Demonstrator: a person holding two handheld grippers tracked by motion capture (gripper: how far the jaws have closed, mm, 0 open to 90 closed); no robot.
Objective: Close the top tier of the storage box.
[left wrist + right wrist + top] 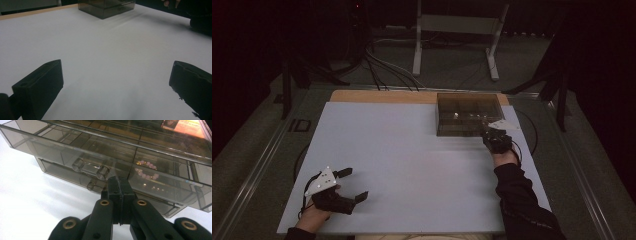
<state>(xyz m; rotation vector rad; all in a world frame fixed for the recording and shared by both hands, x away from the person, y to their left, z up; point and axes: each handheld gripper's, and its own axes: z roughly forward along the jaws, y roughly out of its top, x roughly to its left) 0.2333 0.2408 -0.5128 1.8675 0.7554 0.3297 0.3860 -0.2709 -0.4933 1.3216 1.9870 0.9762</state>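
A smoky clear drawer box [467, 114] stands at the back right of the table, also at the top of the left gripper view [106, 8]. In the right gripper view its upper drawer [75, 145] stands slightly out, with a clear bar handle [90, 167] on its front and a pink bead bracelet [146, 170] behind the front. My right gripper [119, 181] is shut, jaws pressed together, its tip right at the drawer front beside the handle; in the high view the right gripper [486, 131] sits at the box's front right corner. My left gripper [356, 184] rests open near the front left, nothing between its jaws [117, 67].
A pale blue mat [402, 155] covers the table, with a wooden strip [382, 96] along the far edge. Beyond the table are a metal stand [457, 30] and floor cables [382, 67]. The person's right sleeve [522, 200] lies along the right side.
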